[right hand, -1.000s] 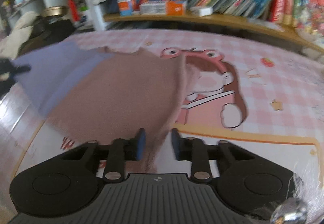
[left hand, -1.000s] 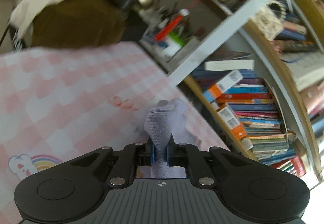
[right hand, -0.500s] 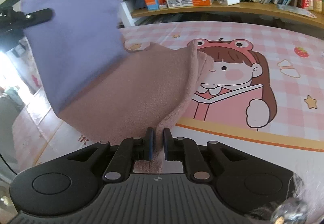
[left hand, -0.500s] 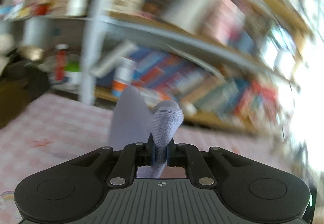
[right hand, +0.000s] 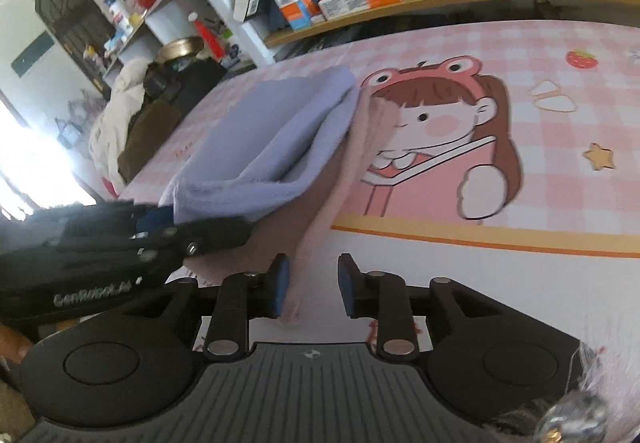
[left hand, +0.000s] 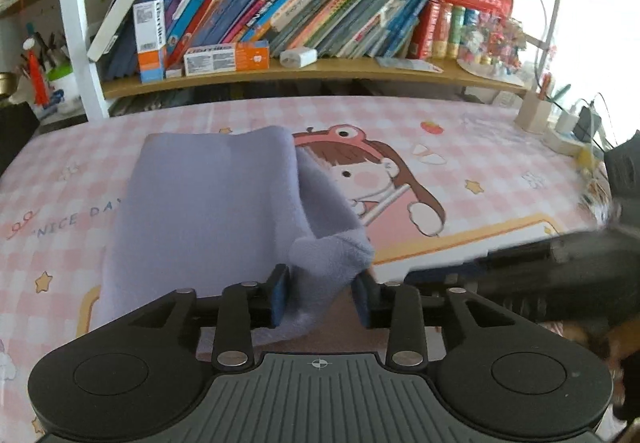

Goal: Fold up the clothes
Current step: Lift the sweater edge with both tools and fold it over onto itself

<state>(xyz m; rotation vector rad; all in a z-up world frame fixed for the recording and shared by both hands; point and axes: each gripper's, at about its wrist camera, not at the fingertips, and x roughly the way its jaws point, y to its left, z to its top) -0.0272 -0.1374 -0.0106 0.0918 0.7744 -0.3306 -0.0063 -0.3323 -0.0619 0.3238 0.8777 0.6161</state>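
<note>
Fleece cloth, lilac over pink, lies folded on the checked table mat: soft, light, floppy, so I'd pinch doubled corners. My left gripper is opening around its lilac corner; my right gripper is opening off the pink edge.

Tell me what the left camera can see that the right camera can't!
Only the left wrist view shows the pen holder and the plugs at the table's far right. Only the right wrist view shows the heap of clothes beyond the table and the left hand-held gripper from the side. Both show the purple cloth folded over a pink layer, the cartoon-girl mat and the bookshelf.
</note>
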